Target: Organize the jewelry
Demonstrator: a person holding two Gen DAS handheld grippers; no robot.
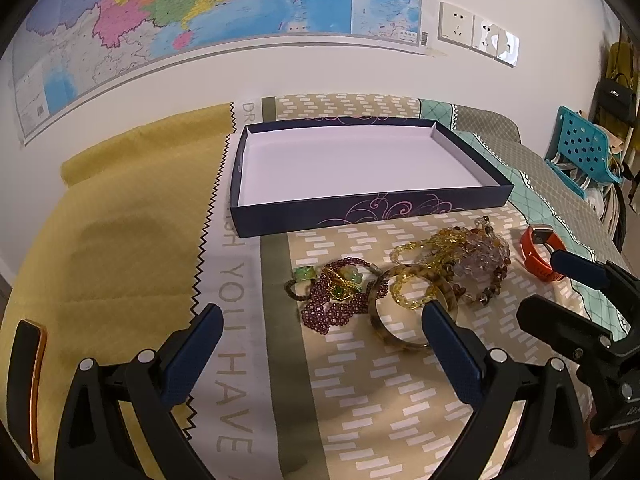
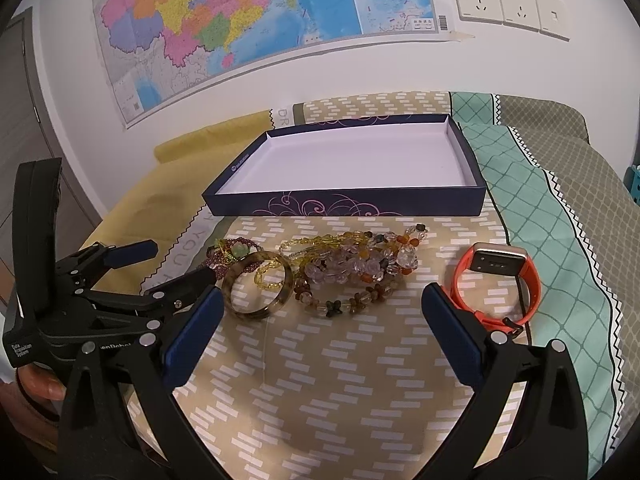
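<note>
A dark blue box lid with a white inside lies open and empty on the bedspread. In front of it lies a heap of jewelry: a maroon bead bracelet, a tortoiseshell bangle, yellow beads and clear and amber bead strands. An orange smartwatch lies to the right. My left gripper is open, just short of the heap. My right gripper is open and empty, near the watch.
The patterned bedspread covers the surface, with a yellow cloth on the left. A phone with an orange edge lies at the far left. A map and wall sockets are on the wall. A blue plastic chair stands at the right.
</note>
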